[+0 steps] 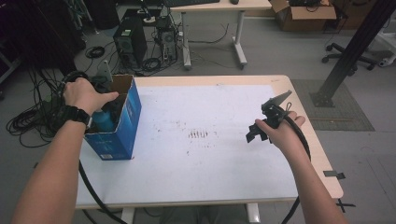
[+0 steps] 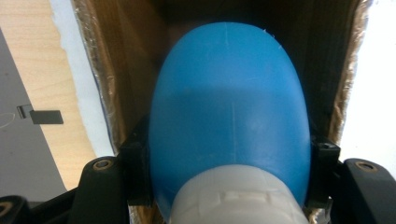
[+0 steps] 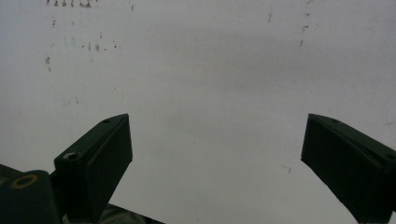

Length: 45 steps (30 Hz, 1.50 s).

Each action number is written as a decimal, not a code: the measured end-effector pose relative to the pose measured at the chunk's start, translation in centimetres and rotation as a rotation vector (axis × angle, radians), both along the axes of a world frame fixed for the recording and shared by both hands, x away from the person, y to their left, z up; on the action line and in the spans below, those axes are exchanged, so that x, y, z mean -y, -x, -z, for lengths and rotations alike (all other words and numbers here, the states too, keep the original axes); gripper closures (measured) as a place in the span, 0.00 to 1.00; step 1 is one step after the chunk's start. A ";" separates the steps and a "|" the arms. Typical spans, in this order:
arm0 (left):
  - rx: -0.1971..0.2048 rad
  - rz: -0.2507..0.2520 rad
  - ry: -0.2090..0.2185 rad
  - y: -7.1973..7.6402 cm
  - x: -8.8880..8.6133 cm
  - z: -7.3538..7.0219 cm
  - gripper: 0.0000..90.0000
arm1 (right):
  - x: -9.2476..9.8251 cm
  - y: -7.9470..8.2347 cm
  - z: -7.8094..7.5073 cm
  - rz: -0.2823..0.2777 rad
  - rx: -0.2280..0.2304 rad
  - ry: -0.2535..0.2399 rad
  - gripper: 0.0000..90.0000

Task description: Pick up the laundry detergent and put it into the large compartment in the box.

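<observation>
A blue bottle (image 2: 231, 107) with a white cap (image 2: 236, 198) sits inside an open blue cardboard box (image 1: 119, 123) at the table's left edge. My left gripper (image 2: 231, 172) is shut on the bottle just above the cap, one jaw on each side, reaching into the box; in the high view the bottle (image 1: 103, 120) shows under the left hand. Over the right half of the table my right gripper (image 1: 257, 133) hangs open, and its two black jaws stand wide apart over the bare white mat (image 3: 201, 70) with nothing between them.
The white mat (image 1: 201, 140) covering the table carries small brown stains near its middle. Black cables trail from both grippers. Beyond the table are computer towers (image 1: 130, 39), coiled cables, another desk and a cardboard box (image 1: 303, 16). A black post (image 1: 355, 46) stands at right.
</observation>
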<state>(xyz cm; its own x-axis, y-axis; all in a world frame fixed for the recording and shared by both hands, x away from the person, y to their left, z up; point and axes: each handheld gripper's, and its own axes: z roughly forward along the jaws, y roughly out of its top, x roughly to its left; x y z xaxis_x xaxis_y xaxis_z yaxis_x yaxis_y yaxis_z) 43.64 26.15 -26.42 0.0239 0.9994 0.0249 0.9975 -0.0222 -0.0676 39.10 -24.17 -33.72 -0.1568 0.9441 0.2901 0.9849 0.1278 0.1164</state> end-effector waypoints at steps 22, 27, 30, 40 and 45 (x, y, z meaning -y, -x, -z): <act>-0.009 -0.001 0.014 -0.2 -0.2 1.7 0.41 | 0.0 0.0 0.6 -0.001 -0.012 -0.001 0.10; -0.007 0.000 0.015 -0.2 -0.2 1.8 0.41 | -0.1 0.0 0.7 -0.003 -0.015 -0.002 0.10; -0.010 0.001 0.018 -0.2 -0.3 1.8 0.41 | -0.1 0.0 0.7 -0.003 -0.014 -0.002 0.10; -0.012 0.009 0.013 -0.2 0.1 1.8 0.41 | -0.1 0.0 0.5 0.000 -0.013 -0.004 0.10; -0.015 0.006 0.008 -0.2 0.2 1.8 0.40 | 0.1 0.1 0.5 -0.003 -0.009 -0.005 0.10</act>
